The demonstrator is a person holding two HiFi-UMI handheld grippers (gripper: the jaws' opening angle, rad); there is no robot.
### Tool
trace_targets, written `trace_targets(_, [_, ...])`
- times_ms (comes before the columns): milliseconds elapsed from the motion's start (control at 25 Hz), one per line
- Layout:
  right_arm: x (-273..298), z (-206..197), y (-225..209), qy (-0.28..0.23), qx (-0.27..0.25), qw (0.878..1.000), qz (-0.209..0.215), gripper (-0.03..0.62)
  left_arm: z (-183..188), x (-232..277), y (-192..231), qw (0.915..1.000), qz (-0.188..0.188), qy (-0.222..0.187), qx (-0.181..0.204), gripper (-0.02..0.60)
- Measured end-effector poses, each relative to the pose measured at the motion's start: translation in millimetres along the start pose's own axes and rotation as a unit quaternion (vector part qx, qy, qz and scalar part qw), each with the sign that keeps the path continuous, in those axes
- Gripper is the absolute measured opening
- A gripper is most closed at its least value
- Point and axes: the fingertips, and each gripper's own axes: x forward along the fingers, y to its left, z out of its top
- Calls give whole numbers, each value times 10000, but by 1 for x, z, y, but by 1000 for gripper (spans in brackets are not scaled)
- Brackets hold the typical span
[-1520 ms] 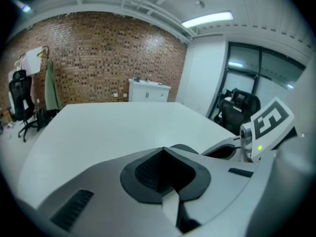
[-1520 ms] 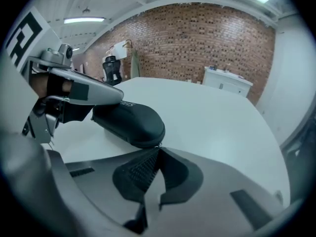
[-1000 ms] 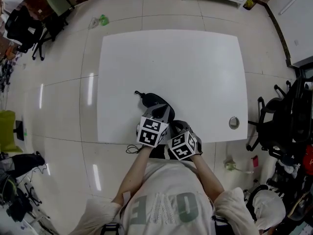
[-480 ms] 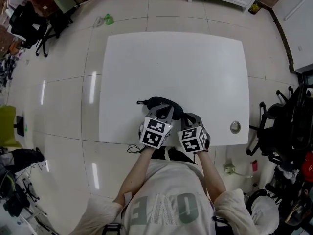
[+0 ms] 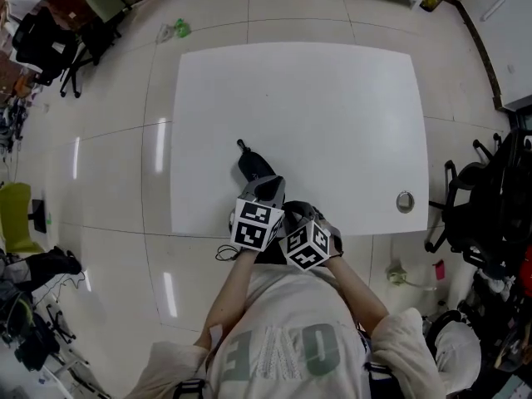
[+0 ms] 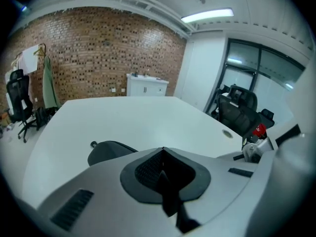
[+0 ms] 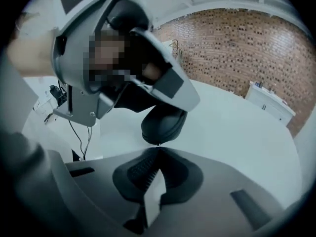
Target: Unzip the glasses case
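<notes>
Head view first. Shows a black glasses case (image 5: 252, 166) on the white table (image 5: 332, 98), running away and slightly leftward from the left gripper (image 5: 264, 188), with its near end tucked under that gripper's nose. Puts the right gripper (image 5: 293, 212) just right of the left one, housings touching, both at the table's near edge. Tells nothing of either pair of jaws, only marker cubes and grey shells from above.

Left gripper view next. Shows its jaws pressed together at the tips (image 6: 163, 149) with nothing between them. Places the case (image 6: 106, 152) just beyond and left of those tips, partly hidden behind the left jaw. Adds a brick wall (image 6: 98, 48), a white cabinet (image 6: 145, 85) and a black office chair (image 6: 239, 112) far off.

Right gripper view last. Shows these jaws closed too, tips (image 7: 158, 146) meeting right at the underside of the case's rounded end (image 7: 163, 123) and touching a tiny nub there, too small to name. Reveals what neither other view does: the left gripper (image 7: 170, 85) lying over the top of the case. Catches a thin cable (image 7: 81, 132) hanging off to the left.
</notes>
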Motion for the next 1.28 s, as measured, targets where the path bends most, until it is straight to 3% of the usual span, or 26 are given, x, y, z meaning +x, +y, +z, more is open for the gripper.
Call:
trace_targets(200, [2, -3, -22, 88, 18, 9999, -49, 2, -3, 6, 3, 9999, 67, 46, 128, 2])
trace_targets(360, [9, 3, -41, 190, -156, 9996, -133, 2, 2, 11, 6, 9994, -170, -25, -313, 3])
trace_targets(600, [16, 9, -52, 216, -218, 9995, 62, 2, 3, 11, 7, 9992, -250, -20, -309, 2])
trace_targets(720, [8, 8, -71, 55, 176, 9984, -539, 2, 12, 7, 10, 9985, -213, -164, -485, 3])
trace_targets(880, [-13, 0, -83, -175, 907, 9890, -1159, 0, 24, 2, 11, 9995, -49, -223, -212, 3])
trace_targets(1120, [-9, 8, -24, -329, 685, 9960, -463, 2, 14, 2, -3, 9999, -88, -85, 43, 3])
trace_targets(1280, [-7, 3, -24, -198, 664, 9970, -340, 2, 12, 10, -11, 9995, -266, -155, -116, 3])
